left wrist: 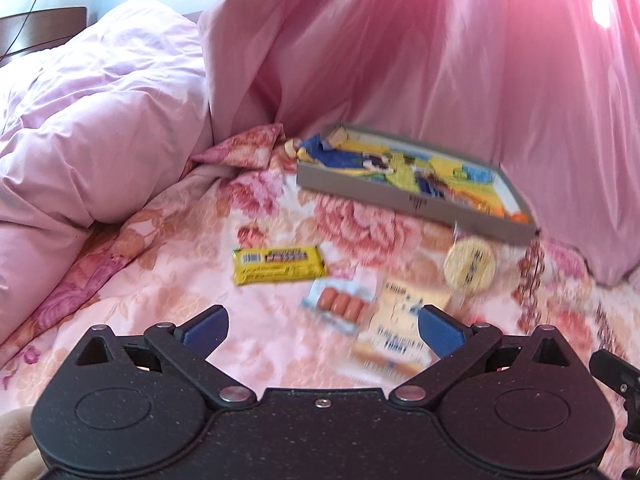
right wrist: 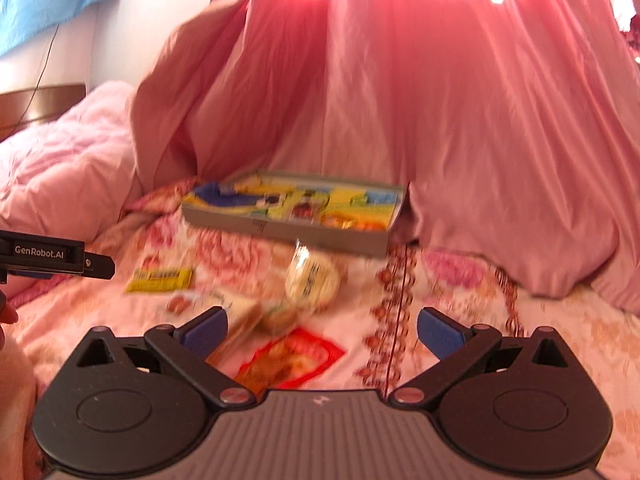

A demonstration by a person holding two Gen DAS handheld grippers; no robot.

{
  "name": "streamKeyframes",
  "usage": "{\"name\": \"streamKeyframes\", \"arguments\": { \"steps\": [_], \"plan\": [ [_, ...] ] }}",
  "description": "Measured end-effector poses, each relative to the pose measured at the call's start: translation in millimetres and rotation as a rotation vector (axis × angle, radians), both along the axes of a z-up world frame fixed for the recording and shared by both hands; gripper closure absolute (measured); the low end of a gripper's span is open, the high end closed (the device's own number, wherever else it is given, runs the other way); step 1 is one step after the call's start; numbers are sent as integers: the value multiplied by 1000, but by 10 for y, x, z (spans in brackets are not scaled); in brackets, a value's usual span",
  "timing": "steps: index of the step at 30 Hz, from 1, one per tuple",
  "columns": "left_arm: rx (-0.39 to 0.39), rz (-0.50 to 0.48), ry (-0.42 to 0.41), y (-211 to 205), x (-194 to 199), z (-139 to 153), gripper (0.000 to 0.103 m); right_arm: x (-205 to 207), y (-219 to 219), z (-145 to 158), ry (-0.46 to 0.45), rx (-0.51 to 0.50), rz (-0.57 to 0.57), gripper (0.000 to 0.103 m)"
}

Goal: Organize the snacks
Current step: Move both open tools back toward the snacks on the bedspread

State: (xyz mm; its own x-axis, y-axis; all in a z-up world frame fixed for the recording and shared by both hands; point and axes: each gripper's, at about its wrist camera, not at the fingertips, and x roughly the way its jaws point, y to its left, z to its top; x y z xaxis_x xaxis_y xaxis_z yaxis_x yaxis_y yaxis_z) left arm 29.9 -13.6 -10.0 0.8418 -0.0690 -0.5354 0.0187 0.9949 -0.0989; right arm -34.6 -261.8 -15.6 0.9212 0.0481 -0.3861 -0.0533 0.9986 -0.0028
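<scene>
A shallow grey box with several colourful snack packs lies at the back of the floral bedspread. Loose in front of it lie a yellow bar, a clear pack of small sausages, a pale toast pack, a round pale pastry and a red snack packet. My left gripper is open and empty above the sausages and toast pack. My right gripper is open and empty above the red packet.
A pink duvet is heaped at the left. Pink draped fabric rises behind the box. A wooden headboard stands at the far left. The left gripper's body shows at the right wrist view's left edge.
</scene>
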Motion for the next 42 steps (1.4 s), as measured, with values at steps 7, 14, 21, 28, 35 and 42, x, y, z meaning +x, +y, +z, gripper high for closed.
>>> {"name": "streamKeyframes", "arguments": {
  "steps": [7,14,21,28,35,42],
  "plan": [
    [70,-40,74,-55,-44,-139,3,36,150,-185,161,-23,24,0],
    [104,-60,131,-116,19,-236,3,126,203,-279,242,-28,41,0],
    [112,-48,149,-121,85,-288,3,200,207,-316,280,-19,55,0],
    [129,-41,138,-132,141,-321,3,337,205,-347,309,-24,77,0],
    [129,-21,141,-118,268,-387,3,557,218,-441,364,-51,139,0],
    [80,21,167,-26,379,-430,3,790,295,-606,412,-32,135,0]
  ]
}}
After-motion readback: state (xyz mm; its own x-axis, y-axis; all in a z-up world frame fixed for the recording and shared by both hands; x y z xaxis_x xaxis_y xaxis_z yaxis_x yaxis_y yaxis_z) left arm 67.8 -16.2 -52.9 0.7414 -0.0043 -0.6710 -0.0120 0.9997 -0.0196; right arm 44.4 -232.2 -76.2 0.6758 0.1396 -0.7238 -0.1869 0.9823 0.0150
